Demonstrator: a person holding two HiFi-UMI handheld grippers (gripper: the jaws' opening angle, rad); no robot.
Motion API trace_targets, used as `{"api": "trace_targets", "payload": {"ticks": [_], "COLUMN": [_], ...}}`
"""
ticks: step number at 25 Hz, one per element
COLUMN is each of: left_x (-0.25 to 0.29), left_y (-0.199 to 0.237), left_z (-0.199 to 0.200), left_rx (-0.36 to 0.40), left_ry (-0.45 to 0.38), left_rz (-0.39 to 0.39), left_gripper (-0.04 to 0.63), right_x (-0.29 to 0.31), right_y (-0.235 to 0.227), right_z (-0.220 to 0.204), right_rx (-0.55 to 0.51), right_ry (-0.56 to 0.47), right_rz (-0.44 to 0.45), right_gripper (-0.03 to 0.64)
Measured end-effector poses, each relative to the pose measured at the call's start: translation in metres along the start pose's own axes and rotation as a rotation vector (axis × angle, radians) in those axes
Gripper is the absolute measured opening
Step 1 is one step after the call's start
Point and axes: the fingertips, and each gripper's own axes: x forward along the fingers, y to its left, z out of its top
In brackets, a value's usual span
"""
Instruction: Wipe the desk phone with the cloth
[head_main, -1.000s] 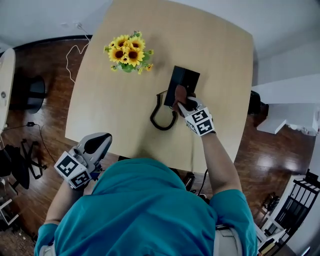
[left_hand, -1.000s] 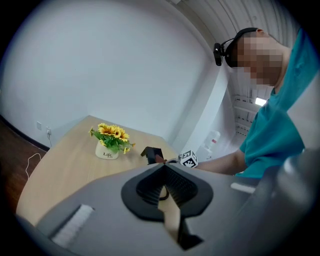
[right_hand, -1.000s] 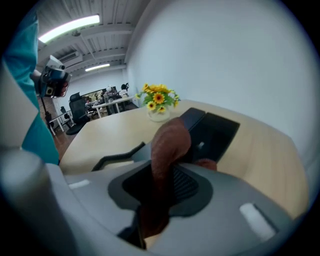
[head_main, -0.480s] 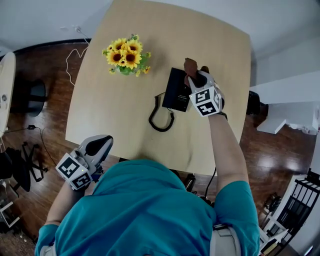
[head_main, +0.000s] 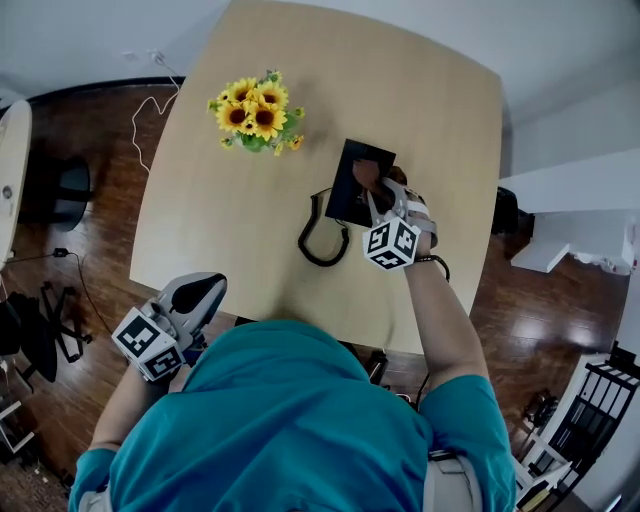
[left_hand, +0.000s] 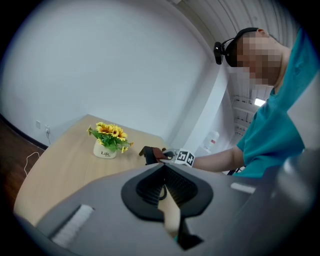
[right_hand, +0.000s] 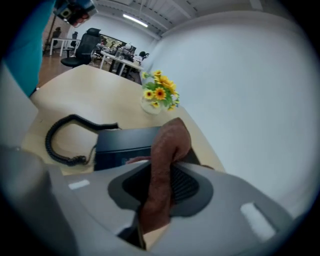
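Note:
A black desk phone (head_main: 352, 172) lies on the light wooden table (head_main: 230, 220), its coiled cord (head_main: 322, 240) curling toward me. My right gripper (head_main: 378, 192) is shut on a brown cloth (head_main: 366, 174), and the cloth rests on the phone's right half. In the right gripper view the cloth (right_hand: 169, 145) sticks up from between the jaws, just over the phone (right_hand: 125, 142). My left gripper (head_main: 192, 294) hangs off the table's near left edge, shut with nothing in it. From the left gripper view, the phone (left_hand: 147, 154) and cloth (left_hand: 159, 153) look small and distant.
A white pot of sunflowers (head_main: 254, 111) stands on the table to the left of the phone. A wooden floor surrounds the table, with a white cable (head_main: 150, 95) at the far left. The coiled cord (right_hand: 59, 141) lies left of the phone in the right gripper view.
My right gripper carried the cloth from the phone's near end to its far end, then back toward me over the phone. The left gripper stayed where it was.

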Motion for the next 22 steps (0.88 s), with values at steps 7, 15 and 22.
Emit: {"api": "trace_targets", "payload": {"ticks": [7, 15, 22], "left_x": [0.004, -0.006, -0.014], "left_y": [0.001, 0.008, 0.011], "left_z": [0.001, -0.001, -0.008], "left_rx": [-0.004, -0.02, -0.038], "left_ry": [0.0, -0.013, -0.007], "left_rz": [-0.01, 0.021, 0.041], "left_gripper": [0.005, 0.005, 0.005], "right_x": [-0.023, -0.003, 0.06], "right_y": [0.084, -0.046, -0.096], "right_z": [-0.007, 0.014, 0.031], "right_rx": [-0.029, 0.504, 0.884], "right_ry": [-0.017, -0.169, -0.007], "right_rz": [0.197, 0.284, 0.662], "right_gripper": [0.094, 0.097, 0.098]}}
